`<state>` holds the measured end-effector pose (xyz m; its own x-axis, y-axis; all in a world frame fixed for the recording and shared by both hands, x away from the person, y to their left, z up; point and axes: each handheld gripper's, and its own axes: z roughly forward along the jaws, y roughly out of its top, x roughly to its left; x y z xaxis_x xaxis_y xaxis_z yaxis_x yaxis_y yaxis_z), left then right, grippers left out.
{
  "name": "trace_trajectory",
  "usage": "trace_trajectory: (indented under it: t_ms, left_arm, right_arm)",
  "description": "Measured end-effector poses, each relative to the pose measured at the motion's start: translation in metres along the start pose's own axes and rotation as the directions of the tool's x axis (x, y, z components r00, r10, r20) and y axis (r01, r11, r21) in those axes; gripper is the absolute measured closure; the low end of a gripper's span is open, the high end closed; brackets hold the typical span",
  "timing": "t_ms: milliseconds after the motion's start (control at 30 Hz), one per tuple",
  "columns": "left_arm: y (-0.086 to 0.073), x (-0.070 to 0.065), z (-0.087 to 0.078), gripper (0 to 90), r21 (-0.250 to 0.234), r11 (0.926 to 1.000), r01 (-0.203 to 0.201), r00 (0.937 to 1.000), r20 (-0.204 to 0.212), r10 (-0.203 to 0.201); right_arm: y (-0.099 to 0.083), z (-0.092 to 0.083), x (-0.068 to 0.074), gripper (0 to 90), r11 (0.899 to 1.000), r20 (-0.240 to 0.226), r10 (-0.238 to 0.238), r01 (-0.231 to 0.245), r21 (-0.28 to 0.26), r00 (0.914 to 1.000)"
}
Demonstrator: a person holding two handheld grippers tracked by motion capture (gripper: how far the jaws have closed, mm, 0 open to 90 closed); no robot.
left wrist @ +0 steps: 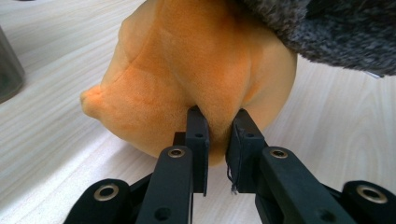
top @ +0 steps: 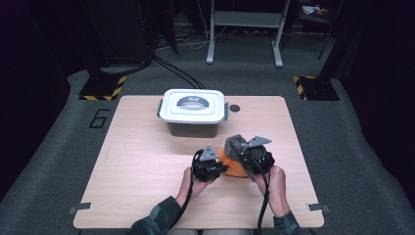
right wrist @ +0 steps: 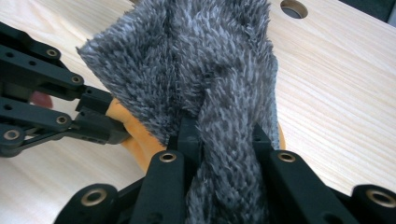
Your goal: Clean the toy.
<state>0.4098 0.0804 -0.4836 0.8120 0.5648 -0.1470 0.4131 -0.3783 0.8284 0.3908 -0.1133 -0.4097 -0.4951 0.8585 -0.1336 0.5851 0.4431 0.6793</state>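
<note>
**Two grippers clamping one plush toy near the desk's front edge**

One orange plush toy [top: 235,169] is lying on the desk [top: 142,161], toward the front edge and a little right of the middle. One grey furry piece [top: 235,143] is sitting on top of it; whether it is sewn to the toy or a separate cloth is hard to tell.

Two grippers are working here. The left gripper [left wrist: 219,140] is pinching a fold of the orange plush, its jaws drawn nearly together on the fabric. The right gripper [right wrist: 224,140] is clamping the grey fur, which is bunching up between its jaws and hiding the pads.

One lidded white box [top: 193,111] is standing near the desk's back edge, well apart from the toy. One round hole [top: 235,108] is showing in the desktop just right of the box.

From above, both grippers are covering most of the toy. The person's forearms are being cut off by the bottom edge.
</note>
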Motion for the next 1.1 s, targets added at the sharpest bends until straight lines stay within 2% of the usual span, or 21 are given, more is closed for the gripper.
trace_trajectory:
  t_ms: [333,400,800,1000,1100]
  left_arm:
    - [-0.001,0.003,0.002,79.7,-0.003,0.9999,0.015,0.9999,-0.004,-0.015]
    - [-0.001,0.003,0.002,79.6,-0.003,0.9998,0.018,0.9998,-0.001,-0.018]
    - [-0.002,0.005,0.003,79.2,-0.009,0.9997,0.023,0.9997,0.006,-0.023]
    - [-0.002,0.006,0.003,79.3,-0.009,0.9996,0.025,0.9997,0.005,-0.025]
    - [-0.003,0.007,0.003,79.2,-0.011,0.9997,0.021,0.9998,0.006,-0.021]
  right_arm:
    - [-0.004,0.006,-0.008,74.9,1.000,0.036,0.005,-0.005,-0.002,0.9993]
    - [-0.006,0.007,-0.011,74.8,1.000,0.036,0.030,-0.030,-0.001,0.9989]
    - [-0.026,0.016,-0.042,74.8,0.994,0.077,0.105,-0.107,0.033,0.9915]
    - [-0.037,0.029,-0.055,74.7,0.986,0.091,0.147,-0.153,0.071,0.9850]
    - [-0.044,0.036,-0.061,74.8,0.980,0.078,0.172,-0.179,0.090,0.9820]
